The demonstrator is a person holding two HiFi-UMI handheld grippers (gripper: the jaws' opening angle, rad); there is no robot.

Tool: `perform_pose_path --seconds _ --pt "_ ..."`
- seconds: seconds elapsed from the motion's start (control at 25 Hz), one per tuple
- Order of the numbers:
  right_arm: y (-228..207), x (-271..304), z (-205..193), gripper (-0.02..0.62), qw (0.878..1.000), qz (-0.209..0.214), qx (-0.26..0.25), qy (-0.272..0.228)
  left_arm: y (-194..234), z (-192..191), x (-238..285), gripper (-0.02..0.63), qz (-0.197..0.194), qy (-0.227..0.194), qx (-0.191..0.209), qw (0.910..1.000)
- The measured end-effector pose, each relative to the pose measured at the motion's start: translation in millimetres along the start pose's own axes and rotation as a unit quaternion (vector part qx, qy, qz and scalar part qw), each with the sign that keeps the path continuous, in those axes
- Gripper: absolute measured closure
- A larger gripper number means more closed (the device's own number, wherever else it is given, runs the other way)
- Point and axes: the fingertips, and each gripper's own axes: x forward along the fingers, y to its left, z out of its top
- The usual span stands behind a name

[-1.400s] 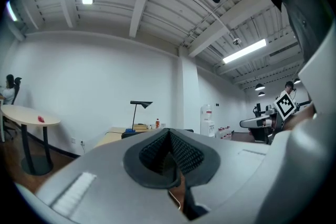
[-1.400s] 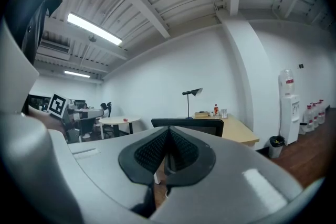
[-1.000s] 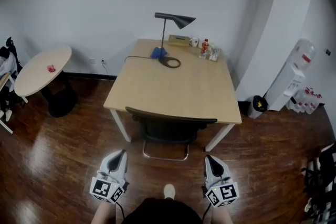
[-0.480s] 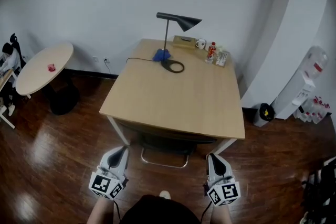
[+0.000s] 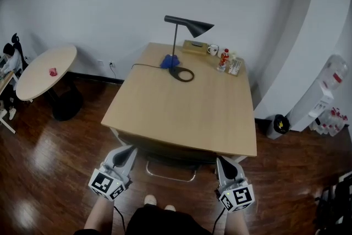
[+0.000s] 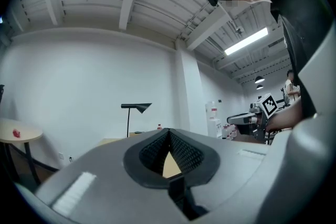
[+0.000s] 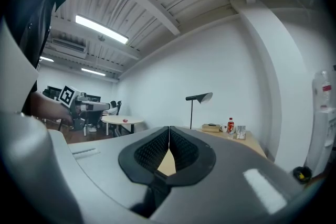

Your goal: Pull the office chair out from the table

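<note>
Under the table (image 5: 181, 110) hides a black office chair (image 5: 170, 154); left claw (image 5: 130, 150), right claw (image 5: 223, 161) closed.

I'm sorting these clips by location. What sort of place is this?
Most likely an office: a wooden desk with a desk lamp, an office chair tucked under it, and a water dispenser nearby.

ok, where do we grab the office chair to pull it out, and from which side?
Take the office chair by its backrest's top edge, from the person's side. It sits tucked under the table, so only that dark edge and the chrome base bar show. The left gripper and right gripper are shut, so they would need opening first.
</note>
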Motion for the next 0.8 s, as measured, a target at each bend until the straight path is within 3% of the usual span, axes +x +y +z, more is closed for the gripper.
perform_pose_path --seconds 0.12,0.2,0.36,0.52,0.64,0.72,0.8 --pt "-5 15 -2 0.580 1.000 -0.004 0.012 0.002 14 1 2 0.604 -0.001 -0.010 -0.049 0.9987" --pt "-6 23 -3 0.580 1.000 -0.004 0.012 0.006 24 -1 4 0.604 -0.001 -0.007 -0.055 0.9984" --pt "-4 37 -5 0.558 0.999 0.009 -0.014 0.028 29 -18 20 0.604 -0.033 0.037 0.018 0.9986" --pt "-1 52 -12 0.492 0.995 0.045 -0.053 0.065 13 -33 44 0.580 -0.124 0.074 0.043 0.9886" --pt "18 62 -22 0.395 0.985 0.114 -0.086 0.100 -11 -45 54 0.435 -0.225 0.113 0.075 0.9649" --pt "35 68 -37 0.334 0.969 0.164 -0.124 0.134 -26 -60 54 0.392 -0.281 0.151 0.136 0.9379" --pt "48 73 -59 0.299 0.946 0.203 -0.173 0.186 -35 -82 53 0.371 -0.322 0.195 0.186 0.9076"
